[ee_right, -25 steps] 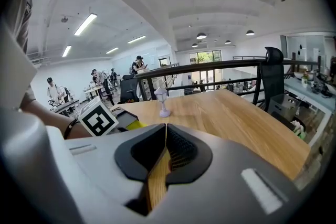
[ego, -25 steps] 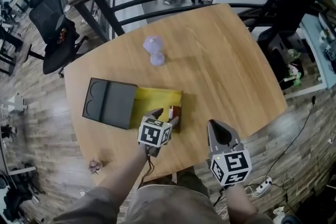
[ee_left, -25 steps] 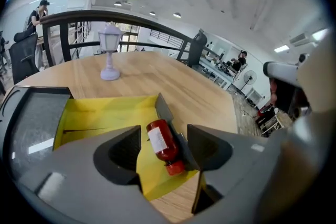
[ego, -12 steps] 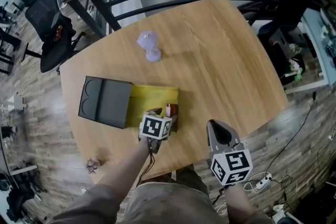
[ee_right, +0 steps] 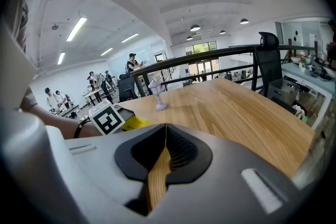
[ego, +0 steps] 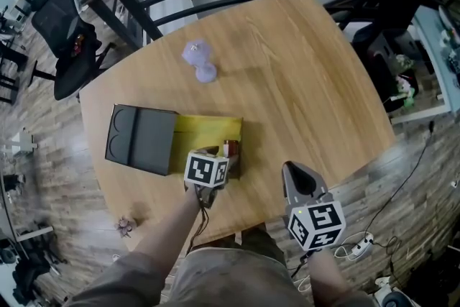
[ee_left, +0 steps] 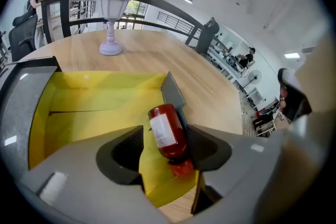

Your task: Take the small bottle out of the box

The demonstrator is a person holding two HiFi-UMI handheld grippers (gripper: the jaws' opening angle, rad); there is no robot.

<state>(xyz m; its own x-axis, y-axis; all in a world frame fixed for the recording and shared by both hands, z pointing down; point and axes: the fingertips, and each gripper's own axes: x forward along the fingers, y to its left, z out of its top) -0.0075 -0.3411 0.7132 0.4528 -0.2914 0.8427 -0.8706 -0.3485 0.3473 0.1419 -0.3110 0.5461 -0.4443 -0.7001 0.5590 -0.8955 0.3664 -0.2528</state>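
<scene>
Thing to take: the small red bottle with a white label (ee_left: 167, 131) lies on its side in the open yellow-lined box (ee_left: 89, 107), close by the box's grey end wall, cap end pointing back at the camera.
Left tongs: the left tongs (ee_left: 165, 147) are spread and lowered into the box, one jaw on each side of the bottle; its body sits hard by one jaw, with a clear gap to the other.
Right tongs: the right tongs (ee_right: 165, 149) are pressed together, holding nothing, well apart from the box over the near edge of the round wooden table (ego: 302, 83).
Step in hand: closing on the bottle, by my reading.
Doing it well: centre the jaws on the labelled body, not the narrower cap; squeeze gently so the round side does not roll out; lift straight up, clear of the end wall.
Risk: a lopsided pinch may push the bottle against the wall.
</scene>
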